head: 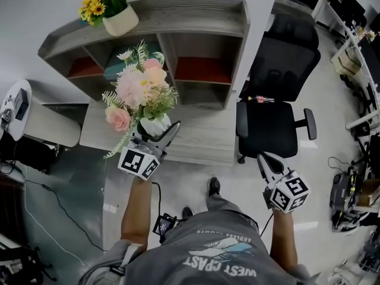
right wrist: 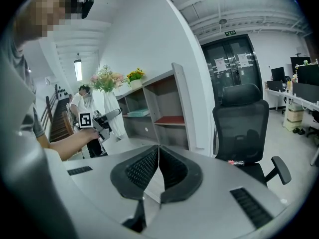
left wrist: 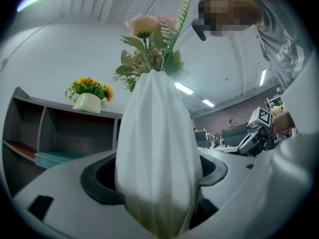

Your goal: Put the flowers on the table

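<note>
A white ribbed vase [head: 155, 125] of pink and cream flowers [head: 139, 91] hangs upright over the left part of the grey desk [head: 205, 138]. My left gripper [head: 156, 130] is shut on the vase's lower body. In the left gripper view the vase [left wrist: 158, 153] fills the gap between the jaws, with the flowers [left wrist: 152, 39] above. My right gripper [head: 264, 159] is off the desk's front right corner, shut with nothing in it. Its pads [right wrist: 149, 166] meet in the right gripper view. The bouquet [right wrist: 105, 78] also shows there, far left.
A grey shelf unit [head: 178, 13] stands at the back of the desk, with yellow flowers in a cream pot [head: 113, 8] on top. A black office chair [head: 276, 100] stands right of the desk. A round white stand [head: 35, 120] is at the left. Cables lie on the floor.
</note>
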`<state>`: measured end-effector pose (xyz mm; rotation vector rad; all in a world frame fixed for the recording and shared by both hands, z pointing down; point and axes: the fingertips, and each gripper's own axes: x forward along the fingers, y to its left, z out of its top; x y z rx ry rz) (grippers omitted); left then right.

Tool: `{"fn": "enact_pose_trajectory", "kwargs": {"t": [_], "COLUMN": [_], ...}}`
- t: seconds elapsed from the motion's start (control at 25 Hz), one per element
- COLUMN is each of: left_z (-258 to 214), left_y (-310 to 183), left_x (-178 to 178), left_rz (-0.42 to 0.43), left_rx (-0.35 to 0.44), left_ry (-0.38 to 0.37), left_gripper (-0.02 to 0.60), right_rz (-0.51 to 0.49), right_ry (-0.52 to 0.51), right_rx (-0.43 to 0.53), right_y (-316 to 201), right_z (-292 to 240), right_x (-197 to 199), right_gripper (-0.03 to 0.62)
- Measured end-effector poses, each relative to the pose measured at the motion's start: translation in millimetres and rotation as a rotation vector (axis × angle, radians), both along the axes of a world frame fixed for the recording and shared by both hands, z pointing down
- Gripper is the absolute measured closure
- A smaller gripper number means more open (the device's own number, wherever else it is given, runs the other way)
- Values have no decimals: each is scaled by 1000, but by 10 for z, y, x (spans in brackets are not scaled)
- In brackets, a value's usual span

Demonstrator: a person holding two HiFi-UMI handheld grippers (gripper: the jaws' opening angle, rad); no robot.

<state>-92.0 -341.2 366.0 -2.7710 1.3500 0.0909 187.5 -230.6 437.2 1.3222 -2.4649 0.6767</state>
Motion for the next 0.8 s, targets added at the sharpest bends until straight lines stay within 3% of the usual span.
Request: {"fn": "enact_pose_trajectory", "kwargs": {"t": [0.36, 0.8], "left_z": [146, 389], "left_y": [-136, -714], "left_x": [-18, 433], "left_rz": [0, 6], "left_rx": [22, 14], "left_ry": [11, -5], "left_gripper": [181, 181], "right_rz": [34, 63], "right_ry": [10, 18], "right_rx": [-20, -77], "right_y": [194, 15], "right_z": [130, 342], "right_x": [-77, 258], "right_gripper": [565, 565]}}
